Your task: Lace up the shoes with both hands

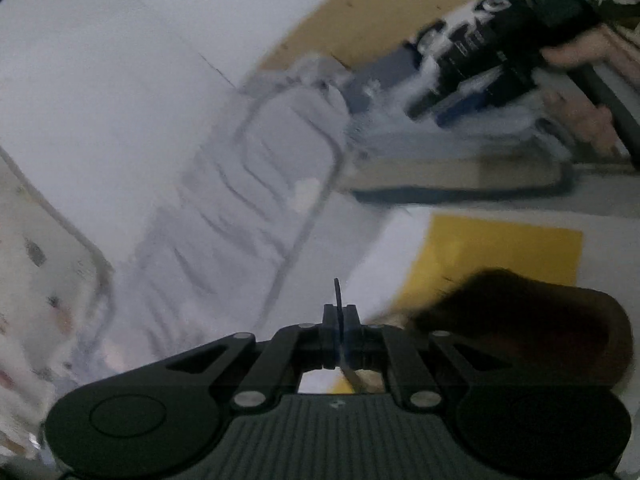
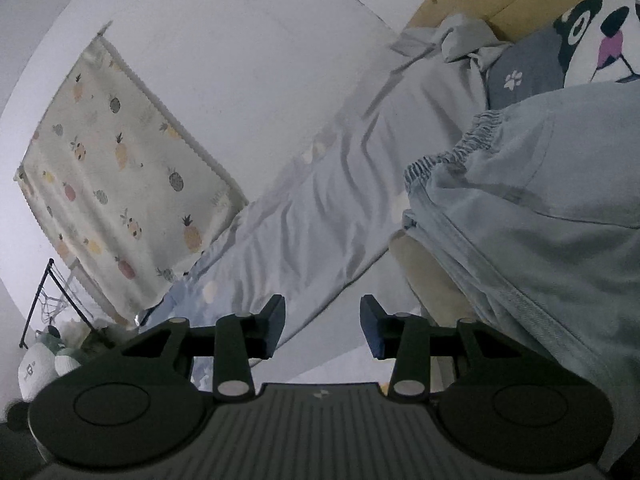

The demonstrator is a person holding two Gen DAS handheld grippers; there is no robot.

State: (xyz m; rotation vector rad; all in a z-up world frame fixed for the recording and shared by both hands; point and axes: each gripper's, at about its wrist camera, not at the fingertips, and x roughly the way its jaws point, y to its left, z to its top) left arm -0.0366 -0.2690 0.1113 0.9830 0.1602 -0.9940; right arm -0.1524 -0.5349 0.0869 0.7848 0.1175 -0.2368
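Observation:
The left wrist view is blurred by motion. My left gripper (image 1: 340, 314) is shut on a thin dark shoelace (image 1: 337, 292). The lace's end sticks up between the fingers and its tail runs down behind them. A dark shoe (image 1: 532, 328) lies just right of the gripper, on a white surface by a yellow patch (image 1: 500, 256). At the upper right a hand (image 1: 576, 52) holds the black body of the other gripper. In the right wrist view my right gripper (image 2: 322, 328) stands open with nothing between its fingers. It points at a bed, and neither shoe nor lace shows there.
A bed with grey sheets (image 2: 320, 208) runs along a white wall. A pineapple-print curtain (image 2: 120, 184) hangs at the left. A person's leg in pale trousers (image 2: 540, 184) fills the right. A panda cushion (image 2: 592, 28) lies at the headboard. A black rack (image 2: 44, 300) stands at the lower left.

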